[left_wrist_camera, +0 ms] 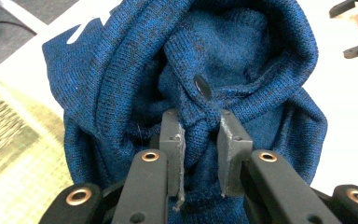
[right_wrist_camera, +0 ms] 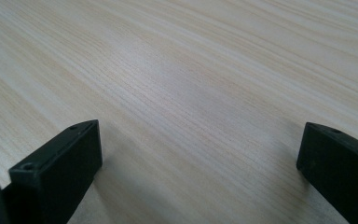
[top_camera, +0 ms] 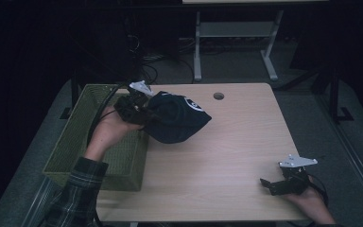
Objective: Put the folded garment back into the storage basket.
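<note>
A dark blue knitted garment (top_camera: 177, 118) is bunched up at the left side of the wooden table (top_camera: 227, 151), right beside the green basket (top_camera: 85, 142). My left gripper (top_camera: 139, 113) is shut on a fold of the blue knit garment (left_wrist_camera: 242, 60) just below a dark button (left_wrist_camera: 202, 87). A white patch shows on the cloth's top in the high view. My right gripper (top_camera: 270, 185) rests low over the table's front right corner, open, with bare wood between its jaws. In the right gripper view my right gripper (right_wrist_camera: 200, 154) has its jaws wide apart.
The green mesh basket stands against the table's left edge, partly under my left forearm (top_camera: 94, 151). A round cable hole (top_camera: 218, 96) sits near the table's far edge. A white desk frame (top_camera: 236, 38) stands on the floor behind.
</note>
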Action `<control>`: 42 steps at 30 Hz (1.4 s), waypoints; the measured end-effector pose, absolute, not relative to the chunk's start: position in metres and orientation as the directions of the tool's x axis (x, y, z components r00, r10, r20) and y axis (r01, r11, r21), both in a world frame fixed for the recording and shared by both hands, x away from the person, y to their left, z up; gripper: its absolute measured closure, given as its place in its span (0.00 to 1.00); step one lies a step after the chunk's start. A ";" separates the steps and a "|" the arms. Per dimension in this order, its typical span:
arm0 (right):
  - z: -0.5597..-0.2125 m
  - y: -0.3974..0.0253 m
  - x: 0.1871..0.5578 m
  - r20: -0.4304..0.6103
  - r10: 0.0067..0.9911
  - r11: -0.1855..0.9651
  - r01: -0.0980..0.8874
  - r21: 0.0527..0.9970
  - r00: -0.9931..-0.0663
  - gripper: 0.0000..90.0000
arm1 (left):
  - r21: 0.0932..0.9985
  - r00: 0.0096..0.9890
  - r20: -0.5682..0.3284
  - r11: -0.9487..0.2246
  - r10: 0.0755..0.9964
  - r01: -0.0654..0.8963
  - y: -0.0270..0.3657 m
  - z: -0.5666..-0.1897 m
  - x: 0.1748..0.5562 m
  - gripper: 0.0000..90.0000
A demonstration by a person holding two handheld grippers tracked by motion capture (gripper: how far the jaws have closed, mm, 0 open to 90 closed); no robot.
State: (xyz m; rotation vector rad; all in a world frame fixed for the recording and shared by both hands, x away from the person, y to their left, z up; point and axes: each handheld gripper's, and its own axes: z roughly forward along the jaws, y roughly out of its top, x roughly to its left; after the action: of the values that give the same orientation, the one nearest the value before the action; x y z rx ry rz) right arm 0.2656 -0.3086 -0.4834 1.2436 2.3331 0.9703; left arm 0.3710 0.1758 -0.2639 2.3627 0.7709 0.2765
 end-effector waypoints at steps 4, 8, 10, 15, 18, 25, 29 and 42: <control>-0.483 -0.309 0.266 0.032 0.823 0.389 0.603 0.697 -0.568 0.00 | 0.629 0.782 0.009 -0.611 0.623 0.480 0.194 -0.260 0.369 0.83; -0.483 -0.309 0.266 0.032 0.823 0.389 0.603 0.697 -0.567 0.00 | 0.633 0.751 0.018 -0.589 0.661 0.503 0.215 -0.257 0.367 0.83; -0.483 -0.309 0.266 0.032 0.823 0.389 0.602 0.697 -0.568 0.00 | 0.638 0.741 0.021 -0.579 0.671 0.507 0.225 -0.256 0.366 0.83; -0.483 -0.309 0.266 0.032 0.823 0.389 0.603 0.697 -0.567 0.00 | 0.645 0.702 0.020 -0.546 0.712 0.535 0.246 -0.256 0.364 0.83; -0.483 -0.309 0.266 0.032 0.823 0.389 0.603 0.697 -0.568 0.00 | 0.648 0.680 0.025 -0.530 0.733 0.547 0.258 -0.257 0.363 0.83; -0.483 -0.309 0.266 0.032 0.823 0.389 0.603 0.697 -0.568 0.00 | 0.648 0.609 0.058 -0.494 0.791 0.580 0.280 -0.263 0.360 0.83; -0.483 -0.309 0.266 0.032 0.823 0.389 0.603 0.697 -0.568 0.00 | 0.652 0.566 0.063 -0.464 0.822 0.600 0.296 -0.268 0.359 0.83; -0.483 -0.309 0.266 0.032 0.823 0.389 0.603 0.697 -0.568 0.00 | 0.637 0.468 0.084 -0.408 0.880 0.654 0.329 -0.290 0.357 0.83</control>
State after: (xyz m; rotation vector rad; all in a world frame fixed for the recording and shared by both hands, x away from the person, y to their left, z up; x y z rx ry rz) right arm 0.2656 -0.3086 -0.4834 1.2443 2.3334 0.9696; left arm 0.3568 0.3292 -0.2896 2.1893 1.2711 0.5625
